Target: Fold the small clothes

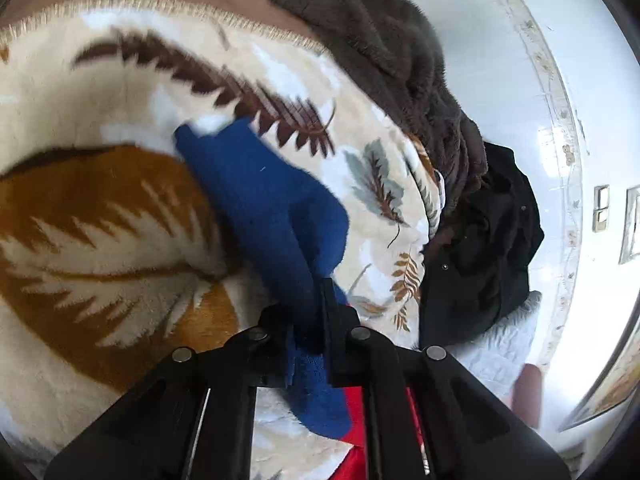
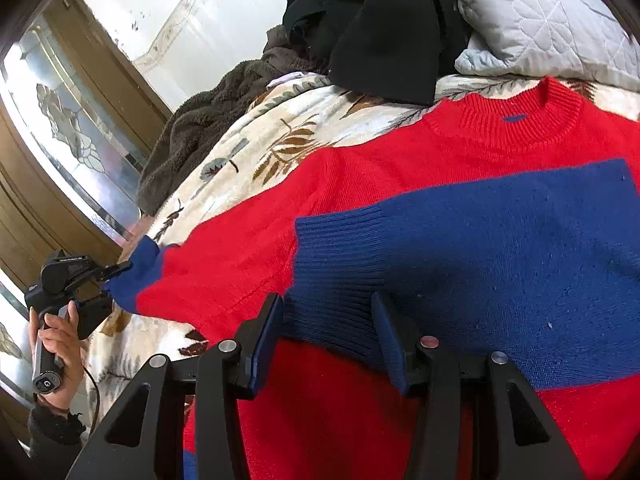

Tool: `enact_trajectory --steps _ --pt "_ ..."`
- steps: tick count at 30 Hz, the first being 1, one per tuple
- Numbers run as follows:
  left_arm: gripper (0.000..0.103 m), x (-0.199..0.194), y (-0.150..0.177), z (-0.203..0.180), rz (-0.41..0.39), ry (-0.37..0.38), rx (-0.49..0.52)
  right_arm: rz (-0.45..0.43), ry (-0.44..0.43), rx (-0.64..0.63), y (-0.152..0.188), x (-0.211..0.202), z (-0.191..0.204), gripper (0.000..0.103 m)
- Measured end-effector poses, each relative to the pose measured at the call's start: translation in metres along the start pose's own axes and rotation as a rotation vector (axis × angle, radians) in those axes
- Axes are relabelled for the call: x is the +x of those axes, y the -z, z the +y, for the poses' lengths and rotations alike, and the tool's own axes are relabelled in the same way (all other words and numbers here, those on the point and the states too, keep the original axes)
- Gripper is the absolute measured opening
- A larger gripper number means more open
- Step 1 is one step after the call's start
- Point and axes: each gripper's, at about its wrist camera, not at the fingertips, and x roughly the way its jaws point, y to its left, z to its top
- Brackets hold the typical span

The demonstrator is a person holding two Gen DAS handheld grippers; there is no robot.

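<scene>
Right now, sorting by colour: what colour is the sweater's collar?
Red, ribbed collar on the sweater; clearest in the right wrist view.

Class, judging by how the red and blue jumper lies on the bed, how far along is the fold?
Done: one blue knit sleeve lies folded across the red and blue knit jumper. In hand: the left tool is shut on the other sleeve's blue cuff; the right tool hovers open. Left: fold that sleeve in, then the body.

Ahead of the right gripper (image 2: pixel 326 338), a heap of black clothes (image 2: pixel 380 28) and a pale quilted pillow (image 2: pixel 552 20) block the far side. Leftward, bare leaf-patterned fleece blanket (image 2: pixel 248 148) lies open, up to the rumpled grey-brown plush throw (image 2: pixel 200 120).
</scene>
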Motion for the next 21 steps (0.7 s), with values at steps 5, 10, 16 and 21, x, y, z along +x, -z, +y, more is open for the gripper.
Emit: enact_trajectory --steps 5,10,16,21 --pt "0.008 -0.016 0.017 -0.037 -0.020 -0.002 0.104 0.015 0.006 0.013 -0.003 -0.002 0.001 0.048" --pt "0.007 -0.028 0.047 -0.081 -0.011 0.024 0.207 0.029 0.076 -0.042 -0.007 -0.021 0.006 0.052" --pt "0.007 -0.029 0.084 -0.127 0.035 0.050 0.287 -0.006 0.165 0.018 -0.013 -0.069 -0.041 0.054" --pt "0.007 -0.016 0.121 -0.164 0.083 0.063 0.342 -0.049 0.311 0.065 -0.007 -0.119 -0.100 0.057"
